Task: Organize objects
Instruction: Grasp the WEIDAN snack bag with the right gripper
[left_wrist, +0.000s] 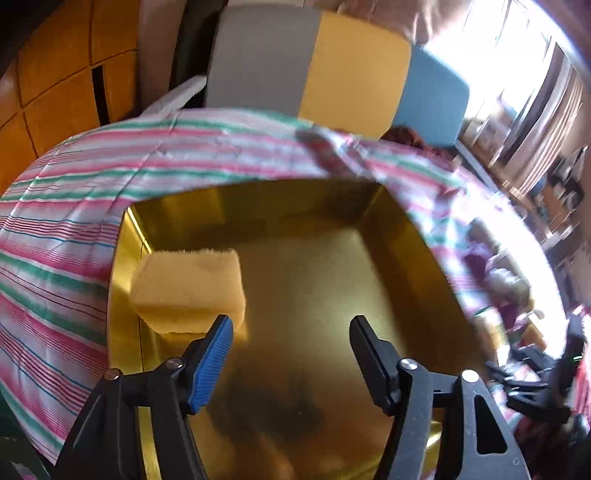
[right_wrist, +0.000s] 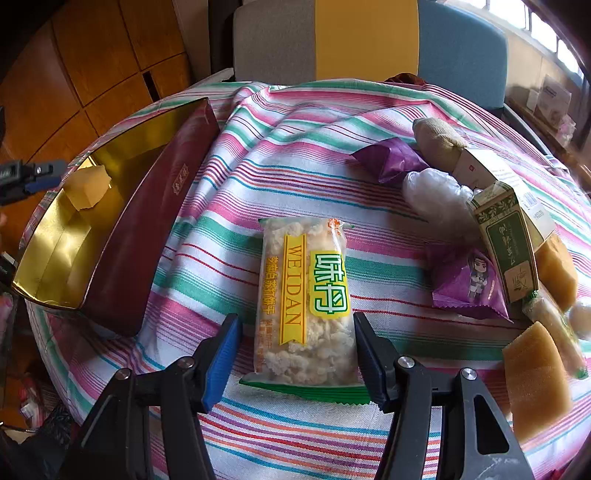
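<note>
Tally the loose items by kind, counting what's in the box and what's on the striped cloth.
Yellow sponge blocks: 3
Purple snack packets: 2
WEIDAN biscuit packet: 1
Green carton: 1
Clear plastic bundle: 1
Beige cloth pouch: 1
Total: 9; a few more at the right edge are too cut off to name.

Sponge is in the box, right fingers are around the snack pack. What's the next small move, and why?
Probably close the right gripper on the snack pack: it lies flat between the open fingers, untouched on one side. The box already holds the sponge, with room left.
</note>
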